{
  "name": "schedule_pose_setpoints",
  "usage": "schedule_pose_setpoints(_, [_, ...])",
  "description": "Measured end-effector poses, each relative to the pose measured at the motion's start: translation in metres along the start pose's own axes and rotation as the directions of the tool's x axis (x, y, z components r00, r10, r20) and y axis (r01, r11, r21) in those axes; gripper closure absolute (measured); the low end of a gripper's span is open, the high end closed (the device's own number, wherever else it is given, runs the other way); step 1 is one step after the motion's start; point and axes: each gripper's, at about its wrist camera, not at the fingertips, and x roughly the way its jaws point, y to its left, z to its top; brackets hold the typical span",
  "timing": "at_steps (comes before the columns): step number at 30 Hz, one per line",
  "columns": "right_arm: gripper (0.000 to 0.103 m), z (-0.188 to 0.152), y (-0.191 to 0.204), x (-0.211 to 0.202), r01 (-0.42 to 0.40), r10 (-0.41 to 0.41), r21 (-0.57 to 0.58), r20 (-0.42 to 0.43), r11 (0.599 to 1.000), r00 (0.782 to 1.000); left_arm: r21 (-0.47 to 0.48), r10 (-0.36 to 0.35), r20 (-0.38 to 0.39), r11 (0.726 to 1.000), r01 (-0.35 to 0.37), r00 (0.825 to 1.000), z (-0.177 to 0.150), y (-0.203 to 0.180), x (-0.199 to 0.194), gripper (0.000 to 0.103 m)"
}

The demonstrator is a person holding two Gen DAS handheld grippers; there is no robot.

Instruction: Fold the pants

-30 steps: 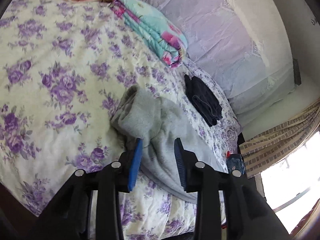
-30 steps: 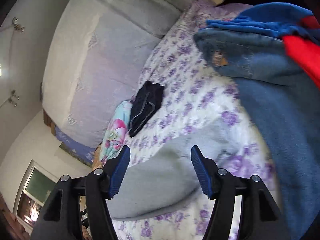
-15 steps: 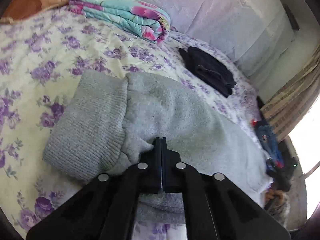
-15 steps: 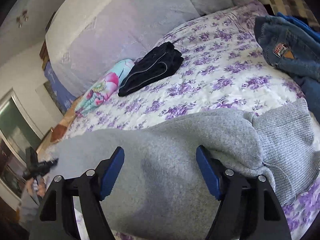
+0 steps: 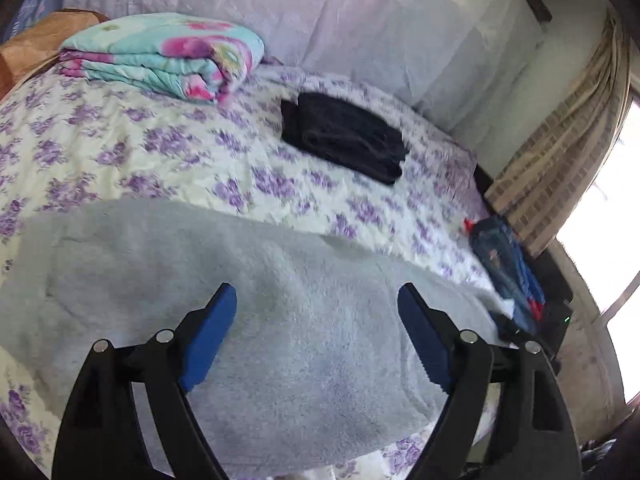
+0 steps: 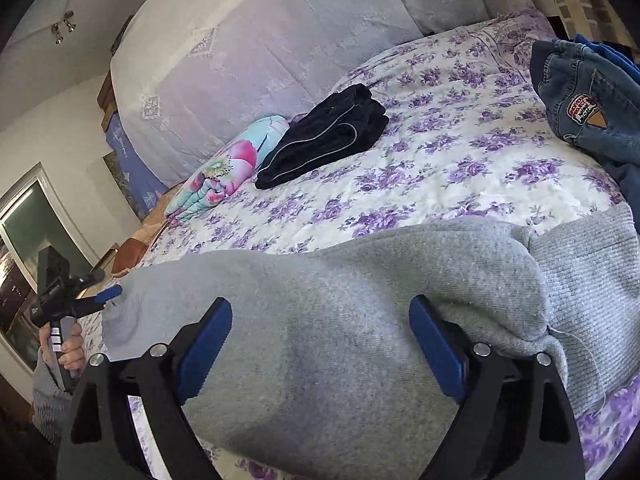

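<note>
Pants [image 6: 340,344]: lying soft, limp; gripping edges is looking best.
Left tongs [image 5: 316,332]: just opening, holding nothing.
Right tongs [image 6: 320,344]: just opening, holding nothing.

pants [image 6: 360,320] on bed [image 6: 440,160], folded garment [image 6: 324,136] behind

One pair of grey pants [image 6: 360,320] is lying across the near side of the bed [image 6: 440,168]. Beyond the pants, one folded black garment [image 6: 324,136] is sitting, and one folded floral quilt [image 6: 224,168] is resting farther along towards the headboard [image 6: 240,52]. One heap of denim clothes [image 6: 588,104] is piling up at the bed's right edge. Two grippers are showing: left gripper [image 5: 316,320] and right gripper [image 6: 320,332].
</note>
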Motion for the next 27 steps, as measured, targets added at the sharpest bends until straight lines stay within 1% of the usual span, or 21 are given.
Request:
schedule_pose_setpoints(2, [0.012, 0.000, -0.001, -0.001, -0.012, 0.012, 0.006, 0.006, 1.000, 1.000, 0.022, 0.080, -0.065, 0.997, -0.079, 0.995, -0.010, 0.003, 0.028, 0.023])
schedule_pose_setpoints(3, [0.012, 0.000, -0.001, -0.002, -0.018, 0.017, 0.009, 0.009, 1.000, 1.000, 0.056, 0.082, -0.059, 0.995, -0.079, 0.995, -0.018, 0.006, 0.032, 0.024])
schedule_pose_setpoints(5, [0.012, -0.001, -0.001, -0.002, -0.021, 0.020, 0.011, 0.009, 1.000, 1.000, 0.132, 0.099, -0.028, 0.987, -0.095, 0.995, -0.032, 0.005, 0.024, 0.028])
schedule_pose_setpoints(6, [0.012, -0.001, -0.001, -0.002, -0.019, 0.019, 0.011, 0.009, 1.000, 1.000, 0.149, 0.104, -0.023, 0.984, -0.100, 0.994, -0.038, 0.005, 0.020, 0.028])
schedule_pose_setpoints(8, [0.010, -0.001, 0.000, -0.002, -0.023, 0.023, 0.006, 0.006, 1.000, 1.000, 0.161, 0.104, -0.011, 0.982, -0.101, 0.994, -0.048, 0.005, 0.010, 0.028])
schedule_pose_setpoints(11, [0.005, -0.001, 0.002, 0.000, -0.031, 0.031, -0.004, -0.005, 1.000, 1.000, 0.130, 0.102, 0.007, 0.986, -0.102, 0.995, -0.052, 0.000, -0.008, 0.026])
schedule_pose_setpoints(12, [0.004, 0.000, 0.004, 0.002, -0.034, 0.034, -0.012, -0.012, 0.999, 0.999, 0.125, 0.079, 0.014, 0.989, -0.081, 0.997, -0.050, -0.005, -0.012, 0.026])
schedule_pose_setpoints(14, [0.004, 0.001, 0.007, 0.004, -0.013, 0.013, -0.021, -0.027, 1.000, 1.000, 0.138, -0.002, 0.037, 0.990, -0.003, 0.999, -0.047, -0.020, -0.022, 0.025])
schedule_pose_setpoints(15, [0.004, 0.001, 0.008, 0.005, -0.005, 0.004, -0.025, -0.034, 1.000, 0.999, 0.150, -0.052, 0.047, 0.988, 0.044, 0.998, -0.044, -0.031, -0.022, 0.023])
schedule_pose_setpoints(16, [0.004, 0.002, 0.009, 0.006, 0.004, -0.006, -0.029, -0.043, 1.000, 0.999, 0.159, -0.084, 0.041, 0.984, 0.077, 0.996, -0.042, -0.039, -0.019, 0.022])
schedule_pose_setpoints(17, [0.004, 0.003, 0.012, 0.007, 0.017, -0.018, -0.028, -0.051, 0.999, 0.999, 0.171, -0.111, 0.025, 0.980, 0.105, 0.994, -0.040, -0.048, -0.011, 0.021])
schedule_pose_setpoints(18, [0.004, 0.006, 0.016, 0.006, 0.034, -0.035, -0.023, -0.064, 0.999, 0.997, 0.186, -0.118, 0.007, 0.976, 0.115, 0.993, -0.040, -0.057, -0.002, 0.021])
schedule_pose_setpoints(19, [0.004, 0.012, 0.022, 0.006, 0.030, -0.031, -0.007, -0.076, 1.000, 0.997, 0.199, -0.116, -0.018, 0.973, 0.117, 0.993, -0.040, -0.064, 0.011, 0.021])
schedule_pose_setpoints(20, [0.004, 0.018, 0.029, 0.004, -0.020, 0.020, 0.009, -0.084, 1.000, 0.996, 0.201, -0.116, -0.041, 0.972, 0.122, 0.992, -0.042, -0.067, 0.019, 0.021])
schedule_pose_setpoints(21, [0.004, 0.027, 0.037, 0.003, -0.103, 0.105, 0.027, -0.090, 0.994, 0.990, 0.196, -0.124, -0.079, 0.971, 0.138, 0.989, -0.046, -0.068, 0.032, 0.021])
schedule_pose_setpoints(22, [0.004, 0.038, 0.050, 0.005, -0.209, 0.213, 0.046, -0.103, 0.977, 0.972, 0.184, -0.129, -0.114, 0.972, 0.149, 0.985, -0.051, -0.066, 0.043, 0.020])
schedule_pose_setpoints(23, [0.004, 0.049, 0.060, 0.009, -0.295, 0.301, 0.063, -0.122, 0.953, 0.946, 0.176, -0.122, -0.132, 0.974, 0.145, 0.984, -0.056, -0.062, 0.052, 0.019])
schedule_pose_setpoints(24, [0.004, 0.060, 0.071, 0.016, -0.378, 0.387, 0.083, -0.149, 0.922, 0.910, 0.183, -0.116, -0.135, 0.973, 0.140, 0.984, -0.062, -0.058, 0.058, 0.019])
schedule_pose_setpoints(25, [0.004, 0.071, 0.081, 0.029, -0.451, 0.462, 0.103, -0.187, 0.887, 0.867, 0.204, -0.121, -0.119, 0.968, 0.143, 0.985, -0.067, -0.057, 0.058, 0.019])
schedule_pose_setpoints(26, [0.004, 0.083, 0.091, 0.047, -0.506, 0.521, 0.123, -0.240, 0.854, 0.819, 0.231, -0.124, -0.101, 0.962, 0.144, 0.987, -0.071, -0.058, 0.054, 0.019])
schedule_pose_setpoints(27, [0.004, 0.093, 0.099, 0.066, -0.528, 0.543, 0.135, -0.291, 0.838, 0.788, 0.237, -0.130, -0.100, 0.960, 0.151, 0.986, -0.073, -0.057, 0.052, 0.016])
